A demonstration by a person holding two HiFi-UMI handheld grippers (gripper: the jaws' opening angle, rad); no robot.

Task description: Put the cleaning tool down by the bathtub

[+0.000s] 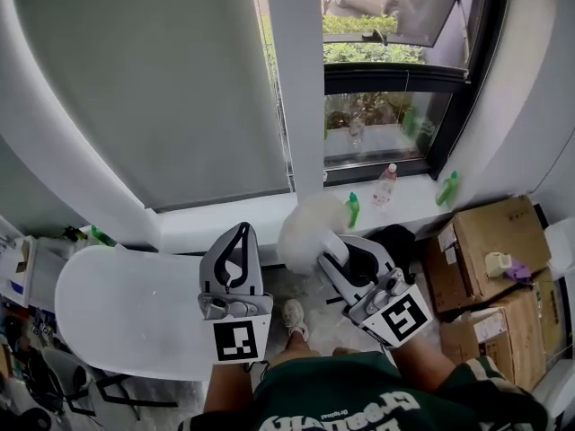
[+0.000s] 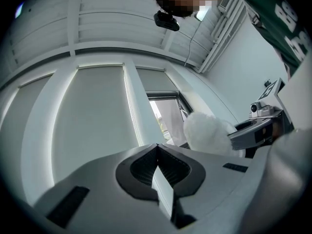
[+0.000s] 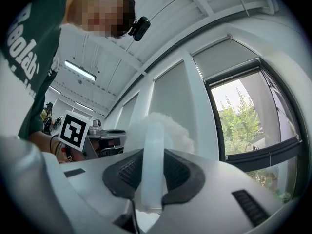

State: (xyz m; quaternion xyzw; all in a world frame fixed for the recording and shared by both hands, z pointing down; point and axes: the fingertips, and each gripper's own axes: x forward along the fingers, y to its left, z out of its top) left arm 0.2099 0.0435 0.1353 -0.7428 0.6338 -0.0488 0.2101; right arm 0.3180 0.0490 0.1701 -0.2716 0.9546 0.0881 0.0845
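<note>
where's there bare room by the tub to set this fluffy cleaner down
Bare: the white sill behind the bathtub, left of the bottles, and the floor strip beside the tub, by the shoe. Crowded: the sill's right end, the cardboard boxes and the clutter left of the tub.
</note>
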